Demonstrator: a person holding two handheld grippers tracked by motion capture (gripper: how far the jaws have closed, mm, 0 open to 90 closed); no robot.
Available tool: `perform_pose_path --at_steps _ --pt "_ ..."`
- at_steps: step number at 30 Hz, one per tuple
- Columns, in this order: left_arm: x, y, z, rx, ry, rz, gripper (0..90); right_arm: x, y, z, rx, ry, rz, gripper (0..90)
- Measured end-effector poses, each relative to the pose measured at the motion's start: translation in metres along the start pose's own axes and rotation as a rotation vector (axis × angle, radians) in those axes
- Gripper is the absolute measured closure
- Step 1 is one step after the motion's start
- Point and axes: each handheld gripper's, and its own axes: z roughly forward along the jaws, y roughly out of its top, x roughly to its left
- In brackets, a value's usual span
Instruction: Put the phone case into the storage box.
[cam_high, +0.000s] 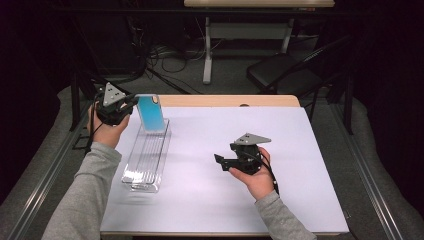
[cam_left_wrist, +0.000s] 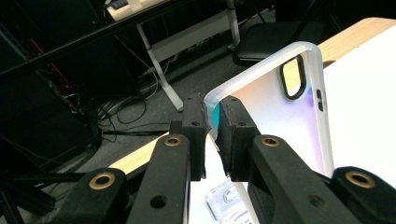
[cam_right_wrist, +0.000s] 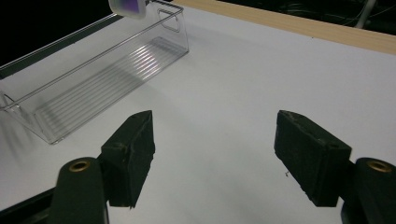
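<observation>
The phone case (cam_high: 150, 113) is pinched at its edge by the left gripper (cam_high: 131, 102), whose jaws are closed tight on the rim, as the left gripper view shows (cam_left_wrist: 280, 116). The case stands upright, its long axis vertical, over the far end of the clear plastic bin (cam_high: 145, 157), with its lower edge at or just inside the bin's rim; whether it touches the floor of the bin cannot be told. The bin lies lengthwise on the desk (cam_high: 210, 200), running from the case toward the person, and looks empty apart from the case at its far end. The coming move looks like a lowering straight down into that bin. The right gripper (cam_high: 220, 161) rests well apart, mid-desk, jaws open on nothing.
</observation>
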Motion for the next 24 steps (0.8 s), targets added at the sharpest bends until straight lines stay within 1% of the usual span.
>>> perform_pose_path --at_steps 1,10,16,21,24 --pt "0.001 0.0 0.001 0.0 0.0 0.002 81.8 0.0 0.0 0.0 0.001 0.001 -0.005 28.5" --pt "0.002 -0.003 0.011 -0.019 0.004 0.025 81.8 0.0 -0.001 0.001 0.005 -0.001 -0.003 28.5" --pt "0.002 -0.006 0.019 -0.013 0.006 0.043 81.9 -0.001 -0.001 0.001 0.005 -0.003 -0.006 28.5" --pt "0.004 -0.009 0.023 -0.007 0.009 0.046 81.9 -0.002 -0.001 0.0 0.003 -0.007 0.001 28.5" --pt "0.006 -0.01 0.026 -0.003 0.015 0.05 81.9 -0.003 -0.001 -0.001 0.001 -0.006 -0.004 28.4"
